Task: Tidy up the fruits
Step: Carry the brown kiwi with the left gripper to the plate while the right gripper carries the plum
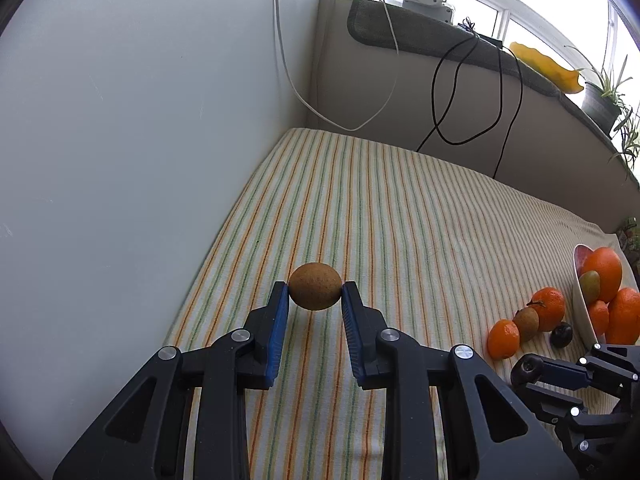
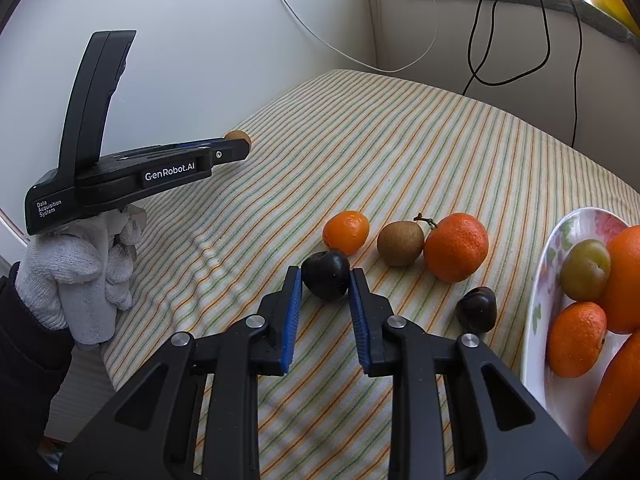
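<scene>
R gripper (image 2: 325, 280), blue pads part-closed, pinches a dark purple round plum (image 2: 326, 275) on striped cloth (image 2: 400, 152), left of floral white plate (image 2: 536, 300). L gripper (image 1: 315, 294) clamps brown round kiwi (image 1: 315, 286) above cloth, well left of plate. Tangerine (image 2: 346, 232), 2nd plum (image 2: 476, 309) nr plate.

Left wrist: you are looking close along the fingers, facing the wall corner | Right wrist: you are looking down close over the striped cloth (image 2: 400, 152), facing the same corner | Shared: both are showing the cloth, plate (image 1: 580, 300) and black cable (image 2: 480, 32)
</scene>
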{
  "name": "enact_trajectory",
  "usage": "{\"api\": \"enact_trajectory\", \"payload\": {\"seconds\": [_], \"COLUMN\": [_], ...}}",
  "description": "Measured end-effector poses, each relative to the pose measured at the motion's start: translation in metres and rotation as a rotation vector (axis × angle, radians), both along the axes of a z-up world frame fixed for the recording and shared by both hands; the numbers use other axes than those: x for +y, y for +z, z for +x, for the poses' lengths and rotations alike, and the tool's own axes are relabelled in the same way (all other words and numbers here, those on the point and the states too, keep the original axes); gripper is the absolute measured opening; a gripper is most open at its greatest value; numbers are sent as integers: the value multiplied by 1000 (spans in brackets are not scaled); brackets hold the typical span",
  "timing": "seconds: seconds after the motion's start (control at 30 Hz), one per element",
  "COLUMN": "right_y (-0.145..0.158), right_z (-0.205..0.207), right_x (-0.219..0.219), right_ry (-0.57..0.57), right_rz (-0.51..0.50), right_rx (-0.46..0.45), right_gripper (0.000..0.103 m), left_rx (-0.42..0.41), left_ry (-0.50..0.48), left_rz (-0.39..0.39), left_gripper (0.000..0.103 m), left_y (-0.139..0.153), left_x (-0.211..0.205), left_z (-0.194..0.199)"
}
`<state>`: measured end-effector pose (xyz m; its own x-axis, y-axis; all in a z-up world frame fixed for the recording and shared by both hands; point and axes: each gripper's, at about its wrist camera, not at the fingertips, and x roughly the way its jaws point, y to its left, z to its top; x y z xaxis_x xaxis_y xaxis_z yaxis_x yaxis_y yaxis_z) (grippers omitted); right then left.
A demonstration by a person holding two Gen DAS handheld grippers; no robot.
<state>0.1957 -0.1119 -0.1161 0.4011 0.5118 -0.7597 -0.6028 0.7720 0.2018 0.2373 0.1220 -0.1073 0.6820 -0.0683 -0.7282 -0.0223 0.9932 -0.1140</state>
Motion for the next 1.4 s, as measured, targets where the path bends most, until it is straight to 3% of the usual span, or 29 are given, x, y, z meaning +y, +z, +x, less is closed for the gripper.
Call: {"api": "enact_trajectory", "payload": {"seconds": [0.83, 1.4], "right_y": [55, 73], "right_z": [-56, -75], "right_x": [-81, -151], "right_ry": [-86, -211], "right_rz": [58, 6], "right_rx": [-124, -209], "right_gripper": [25, 25], "left_rx": [-105, -86], "left_ry": [-188, -359], "left_rz": [-66, -130], "left_gripper": [25, 25], "left_y": [50, 46], "left_x": [-86, -171], "left_z": [-58, -59]}}
